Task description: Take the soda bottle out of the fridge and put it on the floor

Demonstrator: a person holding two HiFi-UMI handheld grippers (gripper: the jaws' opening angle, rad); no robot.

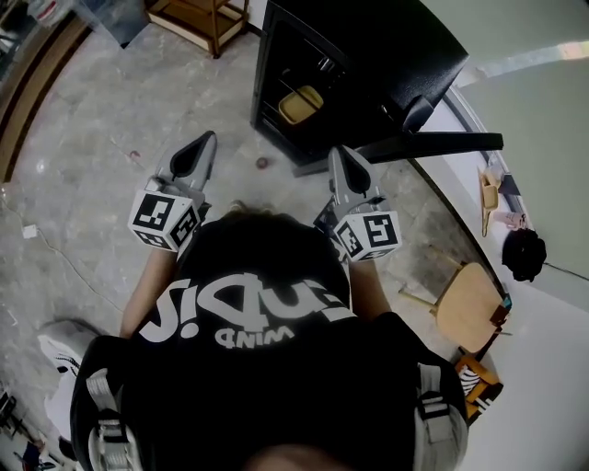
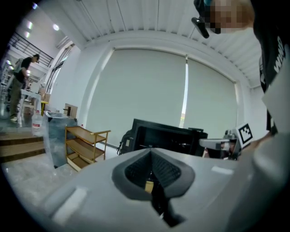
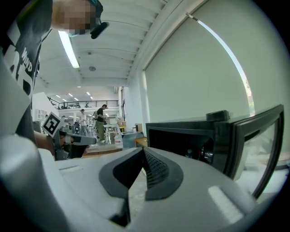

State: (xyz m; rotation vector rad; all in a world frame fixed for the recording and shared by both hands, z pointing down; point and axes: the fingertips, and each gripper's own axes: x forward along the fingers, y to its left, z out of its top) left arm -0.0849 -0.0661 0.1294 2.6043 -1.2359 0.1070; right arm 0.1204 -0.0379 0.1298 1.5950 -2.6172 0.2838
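A black mini fridge point(image 1: 368, 55) stands on the stone floor ahead of me, its door point(image 1: 433, 143) swung open to the right. A yellowish thing point(image 1: 300, 104) sits on a shelf inside; I cannot tell if it is the soda bottle. My left gripper point(image 1: 204, 138) and right gripper point(image 1: 339, 150) are held side by side in front of my chest, both short of the fridge, both shut and empty. The left gripper view looks over my left gripper point(image 2: 152, 152) at the fridge point(image 2: 167, 138). In the right gripper view, beyond my right gripper point(image 3: 142, 152), the fridge's dark inside point(image 3: 186, 140) gapes.
A wooden shelf unit point(image 1: 198, 18) stands to the fridge's left. A wooden chair point(image 1: 469, 308) and a black bag point(image 1: 525, 253) are at the right by the white wall. People point(image 3: 100, 122) work at tables far behind. Grey stone floor point(image 1: 92, 156) spreads left of the fridge.
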